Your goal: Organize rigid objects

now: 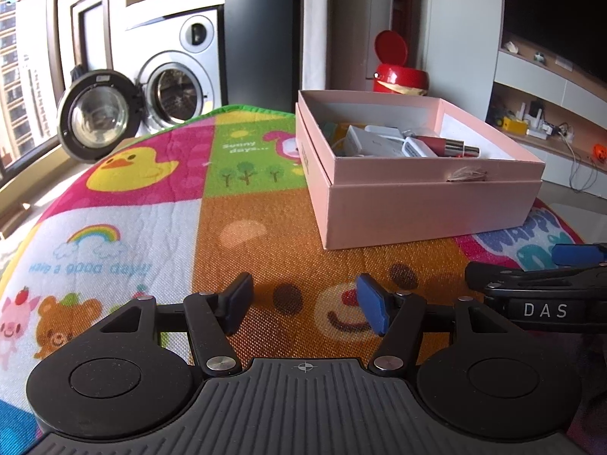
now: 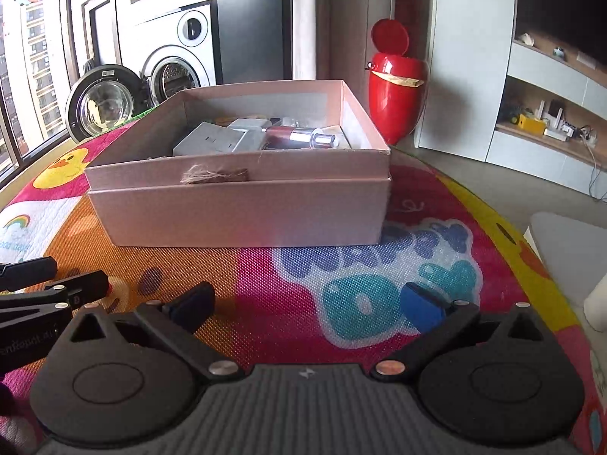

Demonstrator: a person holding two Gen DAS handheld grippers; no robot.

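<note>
Two grippers are shown side by side above a cartoon-printed play mat, both empty. The left gripper is seen with its jaws spread wide and nothing between them; only the mat's bear pattern appears in the gap. The right gripper is held at a still wider spread — again with nothing between its blue pads and nothing touched. Each gripper is partly caught at the edge of the other's view.

Ahead of both, a pink cardboard box is set on the mat, nested in its own lid, with a tuft of twine on its front wall. Inside it are seen the sorted objects: white adapters and a red-and-silver tube lying against the right wall. Other small items behind these cannot be identified.

A red bin with its lid raised and a washing machine with its door open are visible beyond the mat.
</note>
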